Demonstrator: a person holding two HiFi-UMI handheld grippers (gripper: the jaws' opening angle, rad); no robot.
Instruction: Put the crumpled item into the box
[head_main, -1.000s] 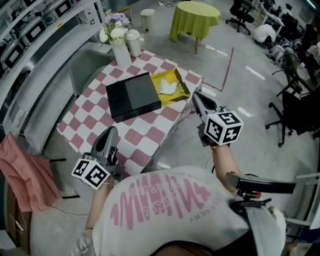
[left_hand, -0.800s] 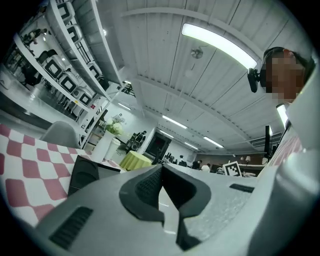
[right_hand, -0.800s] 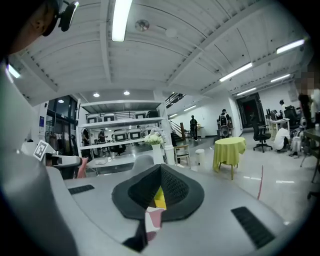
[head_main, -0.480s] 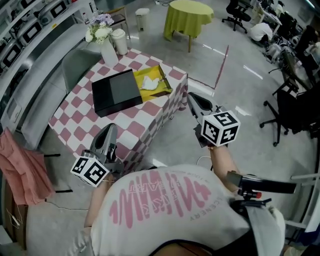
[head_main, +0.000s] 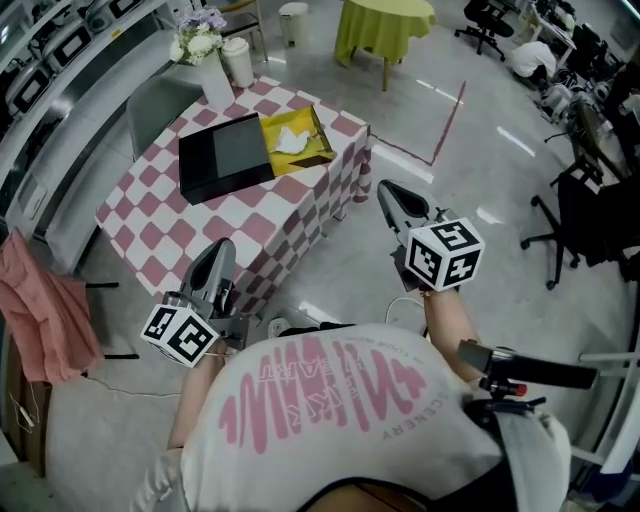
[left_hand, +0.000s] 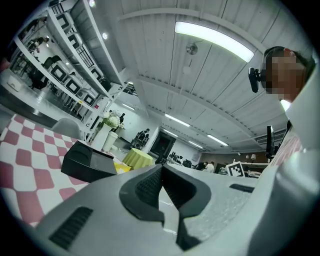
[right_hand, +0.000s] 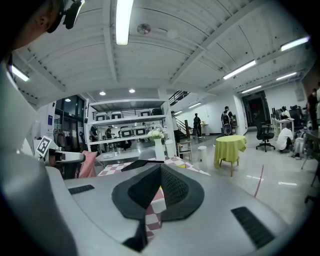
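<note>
Both my tools are clenched on nothing: the left gripper and the right gripper have their jaws pressed together, and both hang off the near side of the table, well apart from anything on it. The crumpled item already lies inside the yellow box, with what I take for the black lid touching the box's side. So I judge the placing done. What's left is to stay clear: keep both jaws shut, hold them level and away from the cloth edge, and not brush the box.
</note>
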